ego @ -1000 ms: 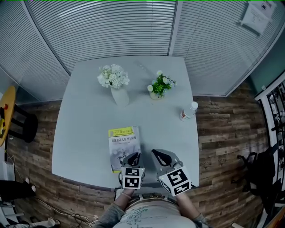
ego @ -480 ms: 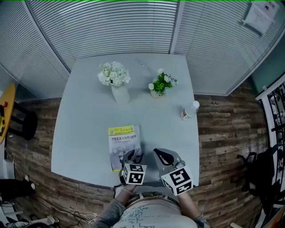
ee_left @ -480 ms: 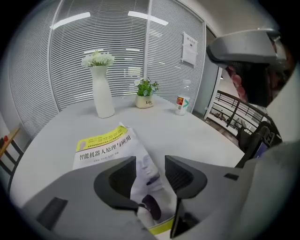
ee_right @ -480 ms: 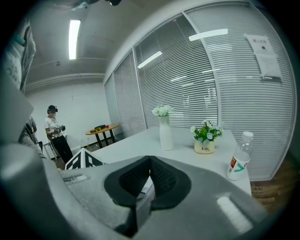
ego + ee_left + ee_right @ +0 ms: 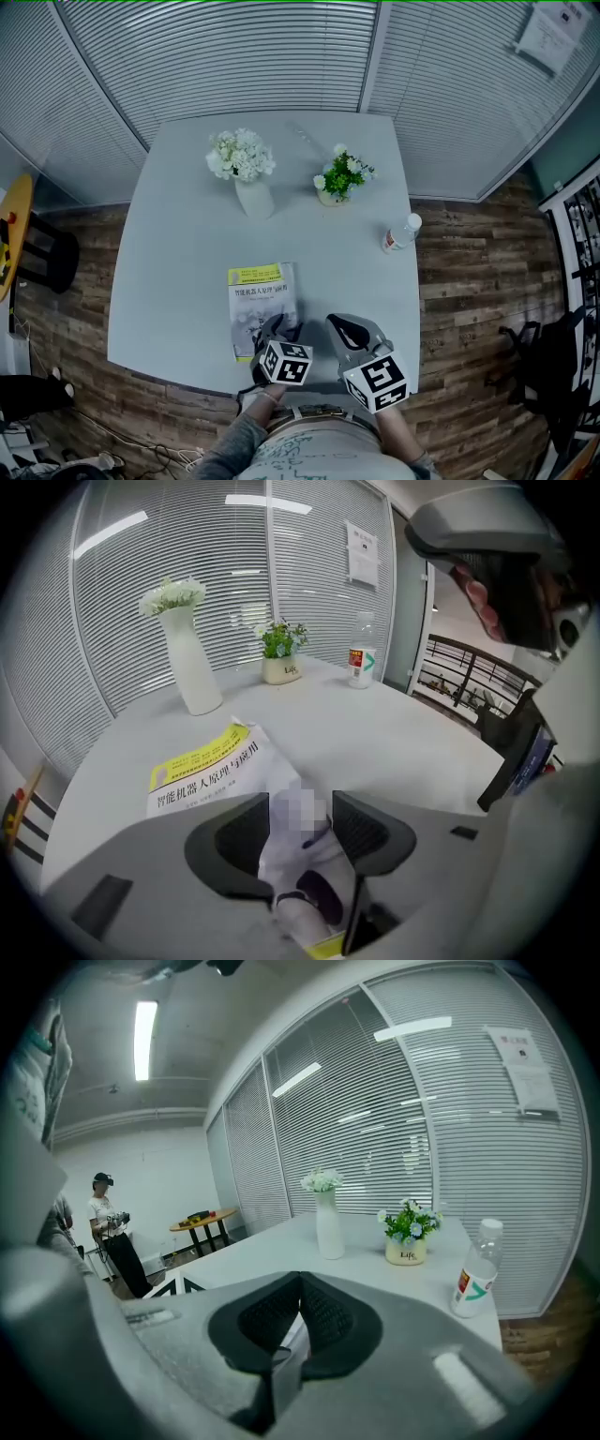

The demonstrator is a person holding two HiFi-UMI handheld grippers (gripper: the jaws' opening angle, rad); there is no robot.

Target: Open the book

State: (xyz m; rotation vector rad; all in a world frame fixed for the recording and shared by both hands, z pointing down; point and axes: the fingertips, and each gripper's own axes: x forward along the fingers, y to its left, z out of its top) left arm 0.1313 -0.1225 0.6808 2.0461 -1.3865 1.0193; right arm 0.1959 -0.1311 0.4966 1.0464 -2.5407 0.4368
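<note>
A closed book (image 5: 262,302) with a yellow band and white cover lies on the grey table (image 5: 187,281) near its front edge. My left gripper (image 5: 279,328) hangs over the book's near right corner, pointing steeply down. In the left gripper view the left gripper (image 5: 300,832) has just been opening its jaws; they stand apart with the book (image 5: 211,766) showing between them, and no pad presses on it. My right gripper (image 5: 339,328) stays just right of the book above bare table. The right gripper (image 5: 300,1286) has its pads meeting at the tips.
At the back of the table stand a white vase of flowers (image 5: 246,178) and a small potted plant (image 5: 337,183). A plastic bottle (image 5: 400,234) stands near the right edge. Blinds close off the far side. A person (image 5: 105,1218) stands far off by a round yellow table (image 5: 202,1218).
The left gripper has sunk toward the book, rolled a little, and its jaws have spread from nearly shut to wide. The right gripper and the book have stayed put.
</note>
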